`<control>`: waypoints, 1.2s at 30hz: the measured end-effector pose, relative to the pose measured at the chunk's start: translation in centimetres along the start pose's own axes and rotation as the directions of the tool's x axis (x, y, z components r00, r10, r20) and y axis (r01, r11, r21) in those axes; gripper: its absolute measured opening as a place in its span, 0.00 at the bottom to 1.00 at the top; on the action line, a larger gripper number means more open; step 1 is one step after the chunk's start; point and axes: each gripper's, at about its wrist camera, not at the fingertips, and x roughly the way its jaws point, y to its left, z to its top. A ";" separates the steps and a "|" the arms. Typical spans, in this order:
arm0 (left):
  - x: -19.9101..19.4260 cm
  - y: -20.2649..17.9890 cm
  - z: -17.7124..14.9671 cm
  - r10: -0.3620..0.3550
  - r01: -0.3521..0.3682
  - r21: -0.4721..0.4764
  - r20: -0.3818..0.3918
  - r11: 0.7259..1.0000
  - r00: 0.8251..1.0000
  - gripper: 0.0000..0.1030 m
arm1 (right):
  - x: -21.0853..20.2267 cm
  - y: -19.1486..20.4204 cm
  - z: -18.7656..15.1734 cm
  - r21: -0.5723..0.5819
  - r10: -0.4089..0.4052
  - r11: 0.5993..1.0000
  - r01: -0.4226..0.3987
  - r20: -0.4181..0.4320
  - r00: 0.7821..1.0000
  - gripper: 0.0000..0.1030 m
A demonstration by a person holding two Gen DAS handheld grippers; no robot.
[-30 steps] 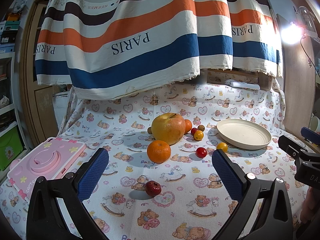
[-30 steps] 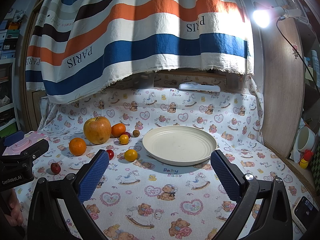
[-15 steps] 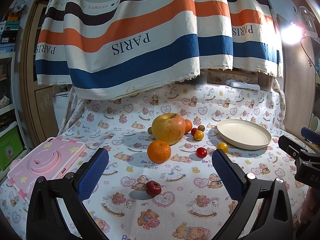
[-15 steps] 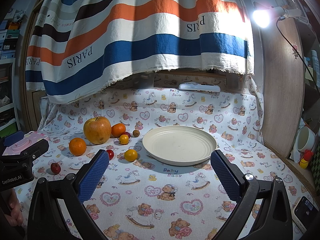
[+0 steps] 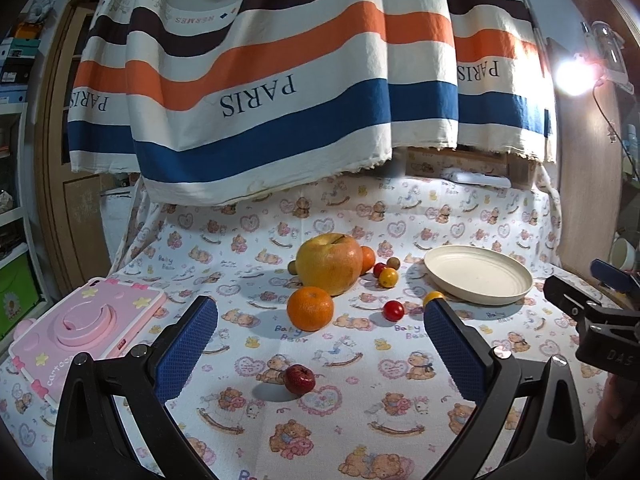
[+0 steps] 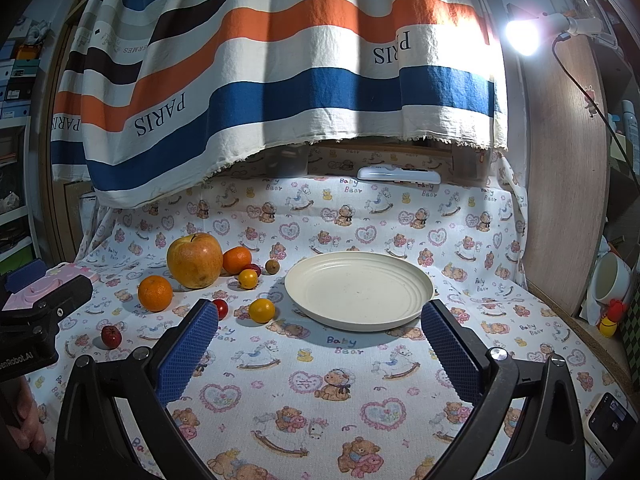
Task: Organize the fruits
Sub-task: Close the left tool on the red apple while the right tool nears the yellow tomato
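Observation:
A big yellow-red apple (image 5: 329, 262) (image 6: 195, 259) stands mid-table with an orange (image 5: 310, 308) (image 6: 155, 293) in front of it. A second orange (image 6: 237, 260), small red and yellow fruits (image 5: 388, 277) and a brown one (image 6: 272, 266) cluster to its right. A cherry tomato (image 5: 393, 310) and a yellow fruit (image 6: 261, 310) lie nearer the cream plate (image 5: 478, 274) (image 6: 359, 290), which holds nothing. A small dark-red fruit (image 5: 299, 379) (image 6: 111, 336) sits just ahead of my left gripper (image 5: 316, 350), open. My right gripper (image 6: 320, 350) is open before the plate.
A pink toy case (image 5: 82, 326) lies at the table's left edge. A striped Paris cloth (image 5: 256, 92) hangs over the back. A lamp (image 6: 522, 36) shines at upper right. A mug (image 6: 610, 280) and a phone (image 6: 608, 420) sit off the right side.

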 end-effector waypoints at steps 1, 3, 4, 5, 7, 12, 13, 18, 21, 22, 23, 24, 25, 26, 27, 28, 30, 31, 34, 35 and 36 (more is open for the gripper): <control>0.0 0.0 0.0 -0.014 0.014 0.003 -0.003 1.000 1.000 1.00 | 0.0 0.0 0.0 -0.001 0.000 1.000 0.000 -0.001 1.000 0.99; -0.2 -0.2 -0.1 -0.064 0.064 0.014 -0.009 0.998 0.998 1.00 | 0.0 0.0 0.0 -0.001 0.000 1.000 0.000 -0.001 1.000 0.99; -0.4 -0.3 -0.2 -0.089 0.089 0.021 -0.014 0.996 0.996 1.00 | 0.0 0.0 0.0 -0.001 0.000 1.000 0.000 -0.001 1.000 0.99; -0.8 -0.5 -0.2 -0.099 0.099 0.027 -0.002 0.995 0.995 1.00 | 0.0 0.0 0.0 -0.001 0.000 1.000 0.000 0.000 1.000 0.99; -1.6 -1.1 -0.3 -0.075 0.074 0.051 0.019 0.996 0.997 1.00 | 0.0 0.0 0.0 -0.002 -0.001 1.000 0.001 -0.001 1.000 0.99; -2.0 -1.1 0.2 -0.061 0.064 0.083 -0.043 0.994 0.997 1.00 | -0.2 -0.2 -0.1 0.006 -0.017 1.000 0.017 0.000 1.000 0.99; -1.7 -0.8 0.4 -0.076 0.082 0.074 -0.077 0.994 0.994 0.99 | -0.1 -0.4 -0.1 0.006 -0.018 1.000 0.018 0.000 1.000 0.99; 0.0 1.0 0.7 -0.097 0.109 0.043 -0.218 0.993 0.971 0.74 | 0.0 0.1 -0.1 0.010 -0.016 1.000 0.016 0.006 1.000 0.99; 1.9 2.5 0.3 -0.140 0.136 -0.035 -0.316 0.990 0.938 0.58 | 0.0 -0.1 0.0 0.010 -0.018 1.000 0.018 0.004 1.000 0.99; 2.7 3.0 0.1 -0.168 0.152 -0.073 -0.352 0.986 0.921 0.52 | -0.1 0.0 0.0 0.007 -0.018 1.000 0.018 0.004 1.000 0.99; 3.4 3.5 -0.1 -0.196 0.165 -0.113 -0.386 0.980 0.901 0.49 | -0.1 0.0 0.0 0.005 -0.017 1.000 0.017 0.003 1.000 0.99; 4.1 3.8 -0.4 -0.218 0.173 -0.143 -0.417 0.975 0.882 0.41 | -0.1 0.0 0.0 0.005 -0.017 1.000 0.017 0.004 1.000 0.99; 4.7 4.0 -0.7 -0.238 0.183 -0.163 -0.443 0.969 0.864 0.34 | -0.2 -0.1 0.0 0.006 -0.017 1.000 0.017 0.003 1.000 0.99; 5.0 4.1 -0.8 -0.251 0.194 -0.168 -0.458 0.967 0.853 0.32 | -0.2 0.0 0.0 0.005 -0.018 1.000 0.018 0.003 1.000 0.99; 5.1 3.9 -0.9 -0.244 0.193 -0.156 -0.467 0.969 0.850 0.32 | -0.2 0.0 0.0 0.004 -0.017 1.000 0.017 0.003 1.000 0.99; 5.3 3.6 -0.9 -0.213 0.174 -0.126 -0.472 0.977 0.855 0.32 | -0.2 0.0 0.0 0.003 -0.015 1.000 0.015 0.003 1.000 0.99; 5.4 3.5 -1.1 -0.174 0.146 -0.094 -0.474 0.985 0.863 0.32 | -0.2 0.0 0.0 0.001 -0.006 1.000 0.006 0.003 1.000 0.99; 5.7 3.6 -1.1 -0.172 0.144 -0.094 -0.482 0.985 0.859 0.32 | -0.2 0.0 0.0 -0.002 -0.003 1.000 0.003 0.002 1.000 0.99; 6.4 3.8 -1.4 -0.162 0.137 -0.085 -0.504 0.987 0.848 0.32 | -0.2 0.1 0.0 -0.003 -0.001 1.000 0.001 0.002 1.000 0.99; 6.7 3.7 -1.5 -0.155 0.135 -0.077 -0.510 0.988 0.846 0.32 | -0.2 0.1 0.0 -0.001 -0.002 1.000 0.002 0.002 1.000 0.99; 6.8 3.7 -1.6 -0.155 0.138 -0.071 -0.517 0.988 0.842 0.32 | -0.2 0.2 0.0 -0.003 -0.002 1.000 0.002 0.001 1.000 0.99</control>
